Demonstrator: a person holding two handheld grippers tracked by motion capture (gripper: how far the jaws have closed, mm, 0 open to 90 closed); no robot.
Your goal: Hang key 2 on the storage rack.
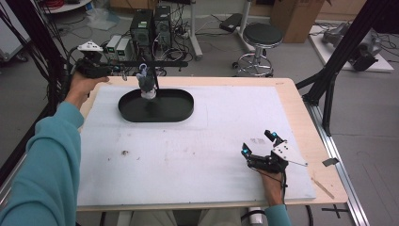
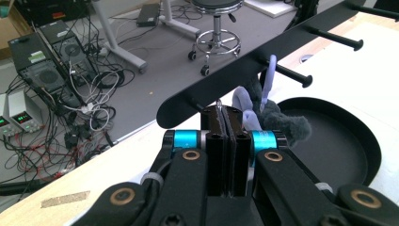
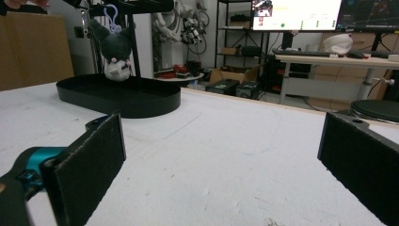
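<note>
- Left gripper (image 2: pixel 227 123): jaws pressed together, nothing visibly between them, at the rack bar (image 2: pixel 282 52), probably steadying it.
- Plush keychain (image 1: pixel 147 84): hangs by its loop from a rack peg, above the black tray (image 1: pixel 181 113).
- Right gripper (image 1: pixel 259 144): jaws apart, idle on the counter (image 1: pixel 197 155).

I see a black oval tray (image 1: pixel 181 111) at about eleven o'clock on my white table cover (image 1: pixel 197 146). The plush toy (image 3: pixel 116 52) above it is dark grey with a white face and a light purple loop. The peg bar (image 2: pixel 263 66) is black. My left gripper (image 2: pixel 228 123) has black jaws with bright blue bits. My right gripper (image 1: pixel 259 147) at four o'clock is black and blue too. The sleeve (image 1: pixel 44 160) is teal.
</note>
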